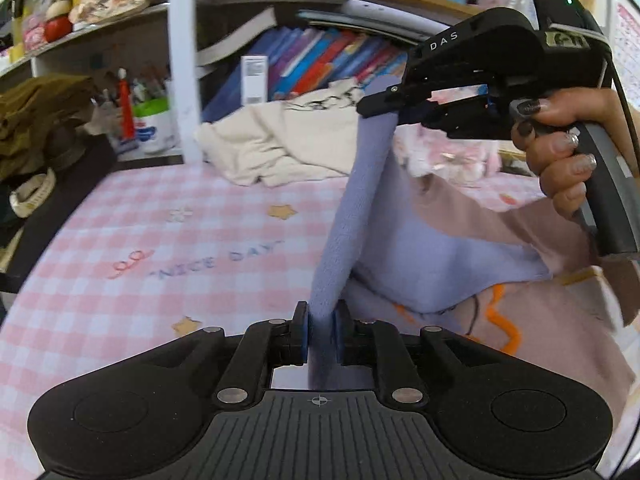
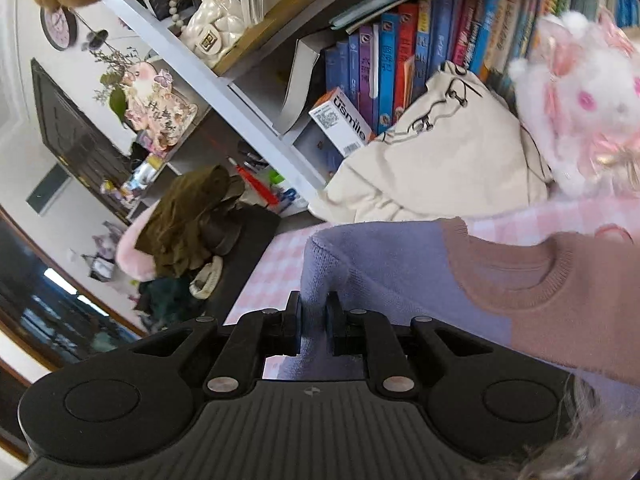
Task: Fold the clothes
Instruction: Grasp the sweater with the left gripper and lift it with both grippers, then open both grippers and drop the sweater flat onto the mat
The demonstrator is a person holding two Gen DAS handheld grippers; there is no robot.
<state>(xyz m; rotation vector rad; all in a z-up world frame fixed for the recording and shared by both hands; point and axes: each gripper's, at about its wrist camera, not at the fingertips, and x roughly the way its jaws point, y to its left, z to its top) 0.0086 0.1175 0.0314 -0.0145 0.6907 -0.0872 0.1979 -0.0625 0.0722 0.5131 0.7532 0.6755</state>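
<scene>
Covering the bed was a pink gingham sheet (image 1: 120, 248) with a cream garment (image 1: 280, 148) bunched further back, under crammed bookshelves (image 2: 400, 40). Left gripper (image 1: 320, 334) was clamped on the lavender-and-mauve sweater (image 1: 420, 264), stretching a sleeve up to the right gripper (image 1: 384, 102), also pinching it, a hand (image 1: 560, 152) around its handle.
</scene>
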